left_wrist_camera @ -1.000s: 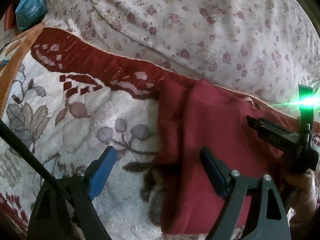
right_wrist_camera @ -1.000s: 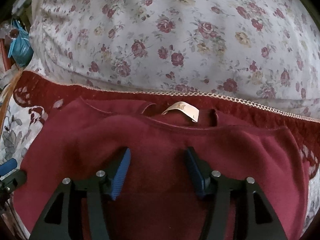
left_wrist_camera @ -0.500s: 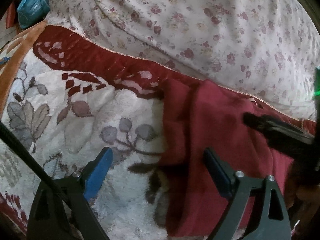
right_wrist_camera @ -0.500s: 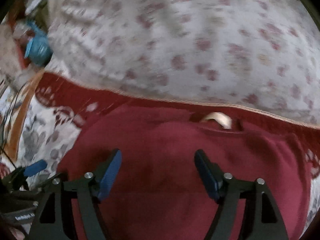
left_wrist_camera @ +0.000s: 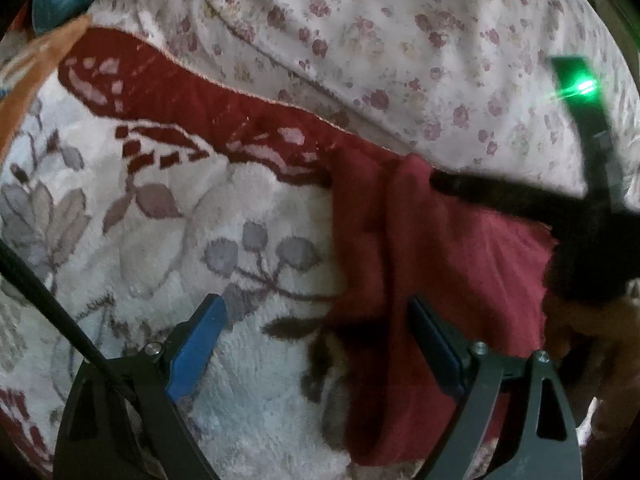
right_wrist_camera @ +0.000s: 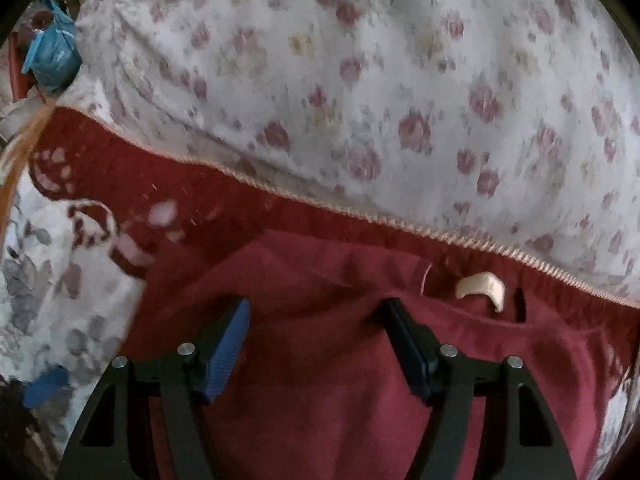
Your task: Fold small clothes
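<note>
A maroon top (right_wrist_camera: 320,392) lies folded on a plush blanket, its cream neck label (right_wrist_camera: 480,286) toward the far edge. My right gripper (right_wrist_camera: 316,306) hovers over the top's upper left part. Its jaws are closing with only flat cloth beneath them and nothing pinched. In the left wrist view the maroon top (left_wrist_camera: 460,280) fills the lower right. My left gripper (left_wrist_camera: 316,304) stands wide open astride the top's left edge, one blue pad (left_wrist_camera: 196,352) over the blanket. The right gripper (left_wrist_camera: 500,196) shows there as a dark blurred bar with a green light.
The white floral blanket (left_wrist_camera: 140,240) with a maroon border covers the near surface. A rose-print quilt (right_wrist_camera: 360,80) bulges behind the top. A blue bag (right_wrist_camera: 52,60) and orange cloth (left_wrist_camera: 36,68) sit far left. A black cable (left_wrist_camera: 48,304) crosses the lower left.
The right gripper slid left across the top, so the neck label now sits right of its jaws, which stand wider than a second ago. The left gripper stayed put.
</note>
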Tool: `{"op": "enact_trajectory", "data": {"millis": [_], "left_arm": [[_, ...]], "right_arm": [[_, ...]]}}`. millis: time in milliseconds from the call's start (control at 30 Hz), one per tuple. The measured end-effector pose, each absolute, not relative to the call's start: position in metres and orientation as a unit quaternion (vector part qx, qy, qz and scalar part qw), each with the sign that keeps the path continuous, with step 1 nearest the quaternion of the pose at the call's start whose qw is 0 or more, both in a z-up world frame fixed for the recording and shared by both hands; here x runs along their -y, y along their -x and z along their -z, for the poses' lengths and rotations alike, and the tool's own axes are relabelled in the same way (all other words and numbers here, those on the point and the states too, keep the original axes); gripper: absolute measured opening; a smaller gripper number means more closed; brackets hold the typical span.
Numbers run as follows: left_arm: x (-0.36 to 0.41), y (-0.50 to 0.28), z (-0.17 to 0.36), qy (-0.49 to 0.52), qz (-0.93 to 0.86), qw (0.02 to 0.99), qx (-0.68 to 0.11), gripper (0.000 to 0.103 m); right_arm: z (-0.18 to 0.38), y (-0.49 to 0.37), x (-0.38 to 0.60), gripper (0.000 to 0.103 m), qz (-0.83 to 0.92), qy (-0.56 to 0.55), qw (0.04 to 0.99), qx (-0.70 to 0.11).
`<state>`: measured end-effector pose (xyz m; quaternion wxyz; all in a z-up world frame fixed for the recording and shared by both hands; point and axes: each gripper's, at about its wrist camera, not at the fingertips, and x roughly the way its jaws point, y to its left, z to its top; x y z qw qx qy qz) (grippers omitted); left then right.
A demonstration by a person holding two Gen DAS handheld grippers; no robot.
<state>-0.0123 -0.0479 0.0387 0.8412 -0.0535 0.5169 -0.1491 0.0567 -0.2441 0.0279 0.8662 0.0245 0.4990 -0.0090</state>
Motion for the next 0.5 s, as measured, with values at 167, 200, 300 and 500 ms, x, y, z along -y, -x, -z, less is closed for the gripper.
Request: {"op": "enact_trajectory", "data": {"millis": [167, 200, 300, 500], "left_arm": [[0.04, 0.017, -0.039, 0.075, 0.166, 0.835, -0.519, 0.091], [0.04, 0.019, -0.039, 0.078, 0.171, 0.833, -0.521, 0.091], [0.04, 0.02, -0.038, 0.085, 0.178, 0.828, -0.525, 0.091], [0.048, 0.02, -0.037, 0.08, 0.184, 0.825, -0.529, 0.091]], "right_arm": [[-0.052, -0.059, 0.217, 0.091, -0.063, -0.054, 0.862, -0.5], [-0.047, -0.064, 0.207, 0.091, -0.075, -0.04, 0.85, -0.52], [-0.022, -0.077, 0.179, 0.091, -0.073, -0.002, 0.825, -0.56], [-0.002, -0.086, 0.169, 0.082, -0.043, 0.03, 0.827, -0.559]]}}
